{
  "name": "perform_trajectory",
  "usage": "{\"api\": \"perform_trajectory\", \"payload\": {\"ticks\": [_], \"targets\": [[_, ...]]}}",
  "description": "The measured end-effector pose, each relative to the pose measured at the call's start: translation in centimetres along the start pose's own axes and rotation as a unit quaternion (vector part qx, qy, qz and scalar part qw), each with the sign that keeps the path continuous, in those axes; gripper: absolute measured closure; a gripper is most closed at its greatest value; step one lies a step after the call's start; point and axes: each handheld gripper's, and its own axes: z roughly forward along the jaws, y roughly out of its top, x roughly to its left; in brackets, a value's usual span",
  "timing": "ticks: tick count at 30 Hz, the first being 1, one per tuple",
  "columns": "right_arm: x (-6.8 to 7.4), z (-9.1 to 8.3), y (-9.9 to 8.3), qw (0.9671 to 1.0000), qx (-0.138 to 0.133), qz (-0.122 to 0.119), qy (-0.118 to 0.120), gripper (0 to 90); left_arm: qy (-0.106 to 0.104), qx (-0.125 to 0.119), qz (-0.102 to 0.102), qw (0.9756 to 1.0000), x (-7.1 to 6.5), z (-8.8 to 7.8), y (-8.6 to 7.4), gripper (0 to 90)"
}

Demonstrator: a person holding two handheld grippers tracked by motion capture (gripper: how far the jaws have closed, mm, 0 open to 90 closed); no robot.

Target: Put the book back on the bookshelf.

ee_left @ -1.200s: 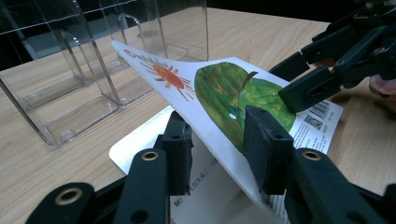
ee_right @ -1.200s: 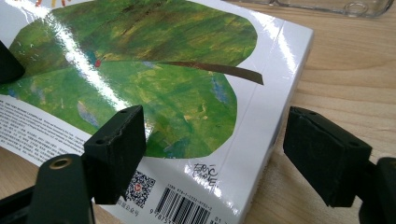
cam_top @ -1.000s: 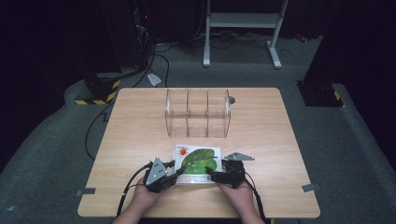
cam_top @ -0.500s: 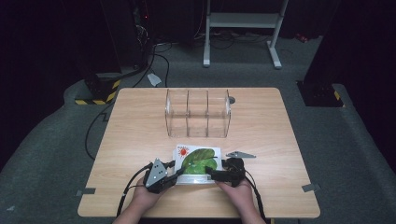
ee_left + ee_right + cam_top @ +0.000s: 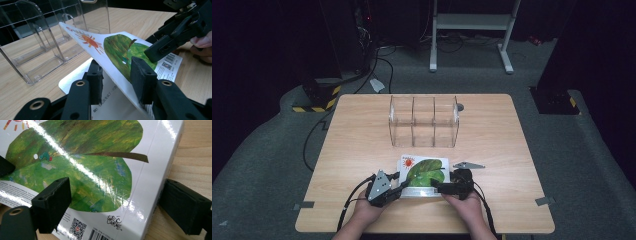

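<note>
**Picture book half-lifted at the front edge of the table**

So the book (image 5: 424, 171) sits at about 6 o'clock on the wooden table (image 5: 362, 140), right in front of the person. It's the one with a big green leaf and a little orange sun on the glossy cover. From the left gripper view, the cover is peeled up off the pages at a slant, and the left gripper (image 5: 117, 77) has that cover pinched between its two black pads, one pad under it and one on top. The right gripper (image 5: 112, 205) comes in from 3 o'clock with its jaws wide apart; they have just been opening. One pad hovers over the cover and the other sits off the spine edge above bare wood, gripping nothing. The barcode corner of the book points toward that gripper.

The clear acrylic divider rack (image 5: 424, 121) stands at 12 o'clock from the book, near it but apart. A small grey three-cornered plate (image 5: 468, 165) lies on the wood at 2 o'clock from the book.
</note>
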Motion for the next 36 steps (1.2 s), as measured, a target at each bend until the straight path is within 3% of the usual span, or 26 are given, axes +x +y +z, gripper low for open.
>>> {"api": "perform_trajectory", "payload": {"ticks": [16, 36], "targets": [[0.6, -1.0, 0.0, 0.9988, -0.023, -0.018, -0.039, 25.0, 0.006, 0.019, -0.02, 0.9996, 0.2, 0.4, -0.3, 64.4], [1.3, -1.8, -0.2, 0.9948, -0.054, -0.051, -0.07, 29.9, 0.029, 0.025, -0.041, 0.9984, 0.4, 1.0, -0.4, 64.7]]}}
